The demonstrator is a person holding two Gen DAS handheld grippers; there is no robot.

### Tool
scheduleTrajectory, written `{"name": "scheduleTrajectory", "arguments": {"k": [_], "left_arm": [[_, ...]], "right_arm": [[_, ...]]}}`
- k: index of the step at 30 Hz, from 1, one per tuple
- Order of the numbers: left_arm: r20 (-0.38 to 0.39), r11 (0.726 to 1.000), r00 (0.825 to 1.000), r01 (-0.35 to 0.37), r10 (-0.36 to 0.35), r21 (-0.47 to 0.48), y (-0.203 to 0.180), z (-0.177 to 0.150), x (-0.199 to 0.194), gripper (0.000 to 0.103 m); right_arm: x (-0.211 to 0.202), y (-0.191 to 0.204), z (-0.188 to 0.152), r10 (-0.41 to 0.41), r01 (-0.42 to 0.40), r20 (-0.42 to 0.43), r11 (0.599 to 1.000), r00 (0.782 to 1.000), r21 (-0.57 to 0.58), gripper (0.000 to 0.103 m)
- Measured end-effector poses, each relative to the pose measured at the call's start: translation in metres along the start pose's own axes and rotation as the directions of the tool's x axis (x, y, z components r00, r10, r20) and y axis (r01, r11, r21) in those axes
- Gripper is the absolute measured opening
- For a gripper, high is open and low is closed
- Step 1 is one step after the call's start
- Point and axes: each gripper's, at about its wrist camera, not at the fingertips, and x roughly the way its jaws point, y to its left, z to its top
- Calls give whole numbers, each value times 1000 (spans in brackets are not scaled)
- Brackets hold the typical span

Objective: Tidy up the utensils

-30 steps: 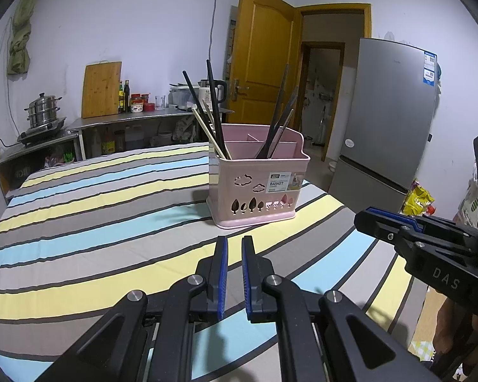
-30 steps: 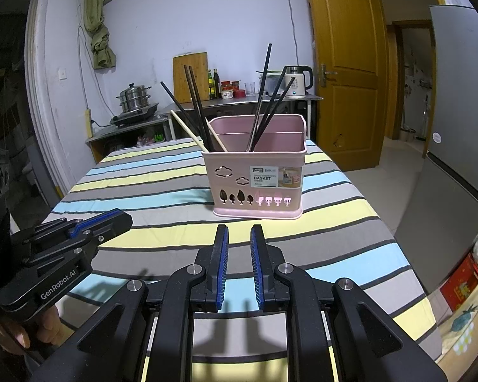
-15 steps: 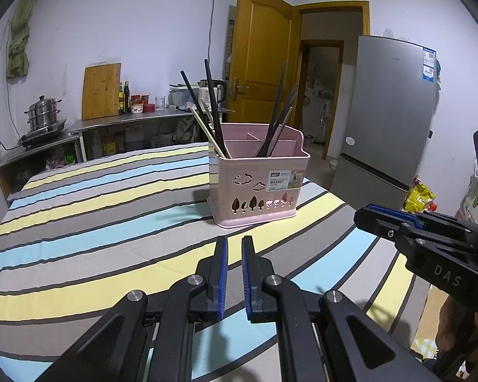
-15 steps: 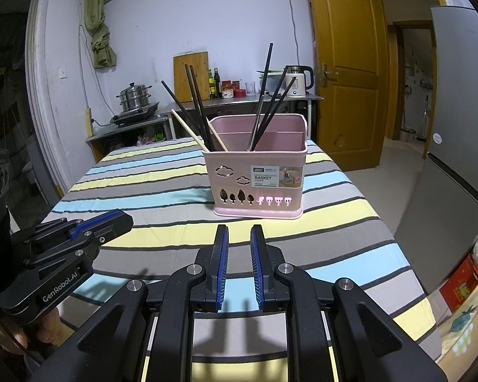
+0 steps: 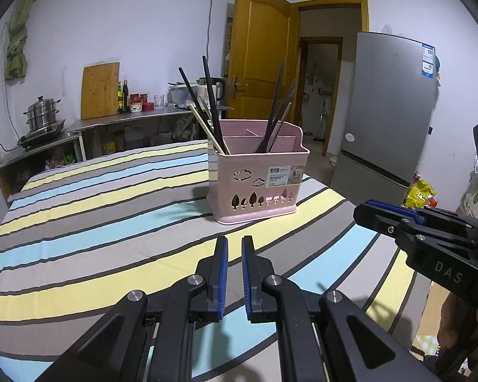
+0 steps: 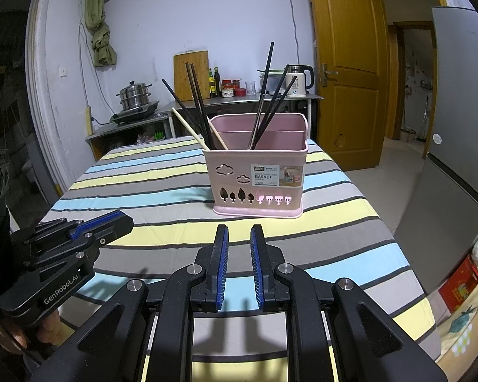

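Two grippers are in our hands, and both hang over the near part of the table, with nothing between the fingers. On the left gripper (image 5: 235, 245) the blue pads stand close together with a narrow gap, so it holds nothing. The right gripper (image 6: 239, 234) has its pads a little wider apart, and it is empty too. In the right wrist view we see the left gripper from the side, low at the left, with part of our hand under it; in the left wrist view the right gripper comes in from the right edge.

The pink basket (image 6: 258, 175) stands upright on the striped tablecloth (image 6: 149, 187), well ahead of both grippers and apart from them. It has a white label on the front and small cut-out shapes of clouds and trees. Inside, a wall divides it into compartments. The dark chopsticks (image 6: 197, 105) lean out of the left side together with the pale wooden chopsticks (image 6: 189, 129), and some more dark chopsticks (image 6: 269, 95) lean in the middle part. How many there are exactly, we cannot tell.

Behind the table there is a metal counter (image 5: 137, 119) with a cutting board (image 5: 99, 90), bottles and a kettle (image 6: 298, 80). A steamer pot (image 5: 41, 116) is at the left, a yellow door (image 5: 261, 54) and a grey fridge (image 5: 388, 111) at the right.
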Motion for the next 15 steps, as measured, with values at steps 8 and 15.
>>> {"name": "scheduleTrajectory", "arguments": {"k": [8,15], "left_arm": [[-3,1000,1000,7,-7,4,-2,-1,0,7],[0,1000,1000,-5,5,26,-5,-2,-1,7]], "right_arm": [[2,-2,0,-2,2,-2,1000,1000,-3,14],[1,-3,0,-1,1,-2,1000,1000,-5,14]]}}
